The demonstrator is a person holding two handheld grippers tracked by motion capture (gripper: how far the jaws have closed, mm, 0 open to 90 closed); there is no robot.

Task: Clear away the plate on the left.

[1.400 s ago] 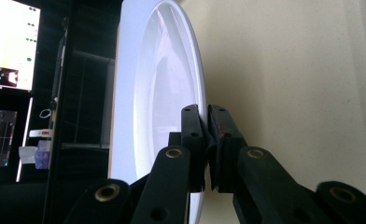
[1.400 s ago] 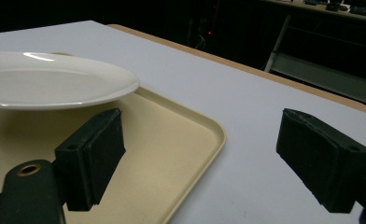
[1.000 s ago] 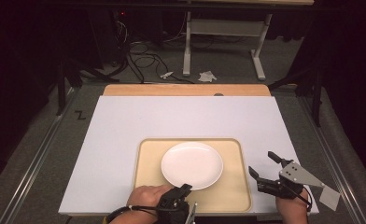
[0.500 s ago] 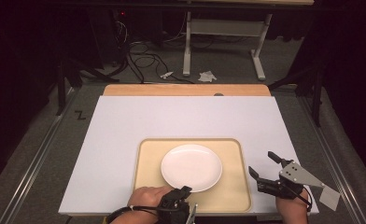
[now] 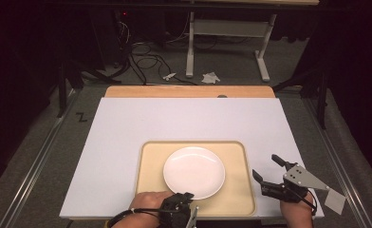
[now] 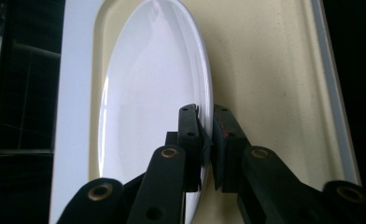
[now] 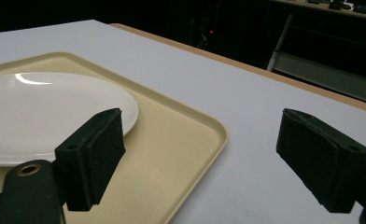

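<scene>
A white plate lies flat in a beige tray at the near middle of the white counter; its near rim comes close to the tray's near edge, with bare tray floor on its other sides. The left gripper sits at that near rim, and its jaws, which have just eased slightly apart, are clamped on the plate's edge, one pad above and one below. The right gripper hovers just beyond the tray's right rim, jaws wide apart with nothing between them. The far half of the counter lies open up to a wooden strip along its far edge.
</scene>
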